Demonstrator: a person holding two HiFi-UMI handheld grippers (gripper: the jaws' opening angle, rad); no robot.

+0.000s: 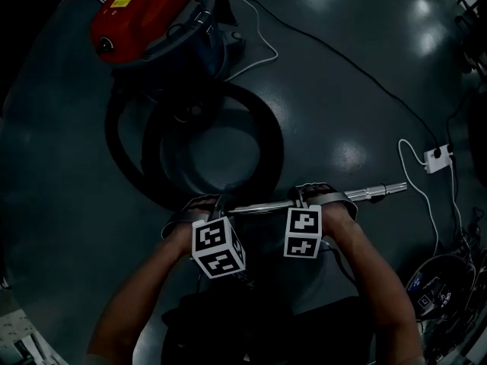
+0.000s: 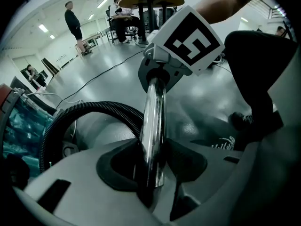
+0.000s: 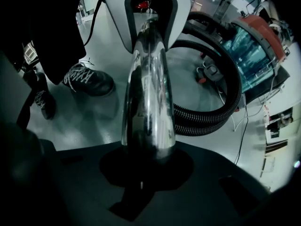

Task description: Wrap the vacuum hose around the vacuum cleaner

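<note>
Dark, glossy grey floor (image 1: pixel 342 90) fills the head view, with ceiling lights mirrored in it at the upper right. At the upper left of the frame stands the vacuum cleaner (image 1: pixel 144 14), red on top and blue beneath. Its black ribbed vacuum hose (image 1: pixel 270 139) lies in wide loops on the floor just below the machine, in the middle of the frame, not wound around the body. The near edge of the loops runs down to the grippers at the lower centre.

Both grippers hold a chrome wand (image 1: pixel 377 192) that lies level across the lower middle of the frame, its free end pointing right. The left gripper (image 2: pixel 153 159) has its jaws moderately apart, with the dark pads pressed against either side of the tube. The right gripper (image 3: pixel 148 159), further right along the wand, has its jaws nearly together and clamped on the same tube.

A white power strip (image 1: pixel 437 158) with a white cable (image 1: pixel 417 185) lies at the right edge. In the right gripper view a laced shoe (image 3: pixel 87 81) stands at the left.
</note>
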